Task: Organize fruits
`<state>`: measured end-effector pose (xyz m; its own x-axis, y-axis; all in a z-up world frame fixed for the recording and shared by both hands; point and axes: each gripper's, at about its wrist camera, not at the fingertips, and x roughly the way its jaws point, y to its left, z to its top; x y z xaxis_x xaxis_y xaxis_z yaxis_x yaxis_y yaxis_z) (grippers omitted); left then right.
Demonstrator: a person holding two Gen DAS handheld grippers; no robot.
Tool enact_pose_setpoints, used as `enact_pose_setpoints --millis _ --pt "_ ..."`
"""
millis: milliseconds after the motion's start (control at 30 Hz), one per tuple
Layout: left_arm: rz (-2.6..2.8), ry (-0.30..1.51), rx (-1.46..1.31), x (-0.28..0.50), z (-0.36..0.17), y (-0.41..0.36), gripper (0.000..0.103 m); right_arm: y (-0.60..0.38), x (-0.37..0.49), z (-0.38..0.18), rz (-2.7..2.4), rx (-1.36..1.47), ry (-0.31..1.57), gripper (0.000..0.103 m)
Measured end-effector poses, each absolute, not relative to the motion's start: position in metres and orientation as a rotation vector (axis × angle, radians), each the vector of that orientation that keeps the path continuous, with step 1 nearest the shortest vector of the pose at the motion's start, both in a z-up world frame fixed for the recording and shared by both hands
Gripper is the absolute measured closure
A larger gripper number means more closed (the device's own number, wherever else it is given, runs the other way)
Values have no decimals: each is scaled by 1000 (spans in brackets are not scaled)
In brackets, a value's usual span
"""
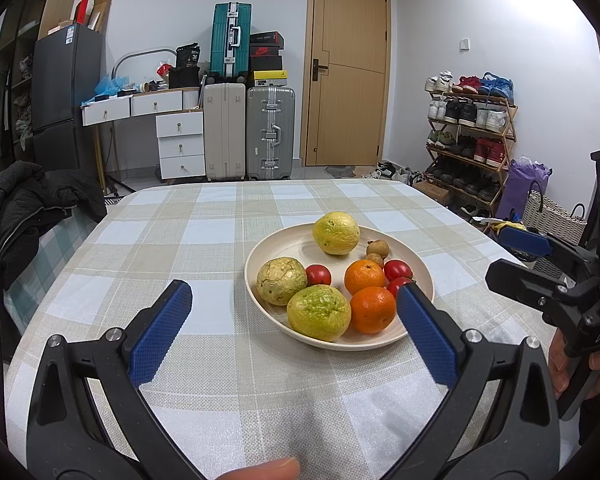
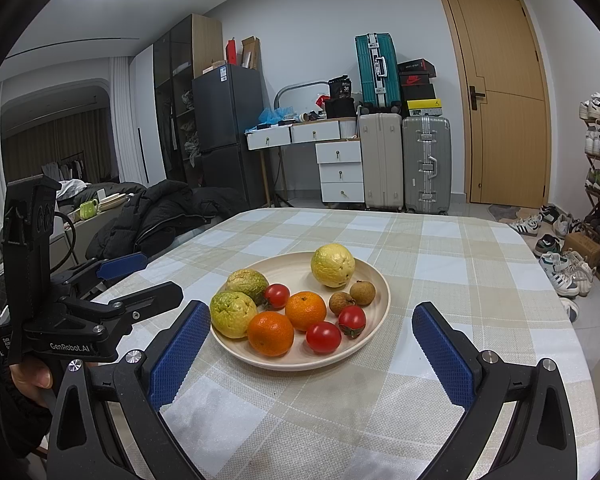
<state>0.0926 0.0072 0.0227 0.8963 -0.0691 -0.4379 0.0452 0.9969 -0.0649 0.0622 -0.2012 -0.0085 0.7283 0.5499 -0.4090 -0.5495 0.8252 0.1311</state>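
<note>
A cream plate [image 1: 284, 240] [image 2: 292, 264] sits on the checked tablecloth. It holds three guavas, one of them yellow [image 1: 336, 233] [image 2: 333, 265], two oranges [image 1: 373, 309] [image 2: 271, 333], three tomatoes [image 1: 318, 275] [image 2: 323, 337] and two brown longans [image 1: 377, 248] [image 2: 362, 292]. My left gripper [image 1: 294, 288] [image 2: 156, 276] is open, low over the cloth at the plate's near left, with nothing between its blue pads. My right gripper [image 2: 310, 309] [image 1: 508, 256] is open too, near the plate's right side, and holds nothing.
A black jacket [image 1: 20, 208] [image 2: 160, 212] lies over a chair at the table's left edge. Beyond the table stand suitcases [image 1: 248, 132], a white drawer desk [image 1: 180, 136] and a shoe rack [image 1: 468, 136]. A hand [image 1: 560, 364] holds the right gripper's handle.
</note>
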Motion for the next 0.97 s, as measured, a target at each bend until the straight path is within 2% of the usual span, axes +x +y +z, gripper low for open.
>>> enact_pose_setpoints --millis 967 --pt "-57 451 -54 92 24 8 1 -201 62 -8 606 0 451 0"
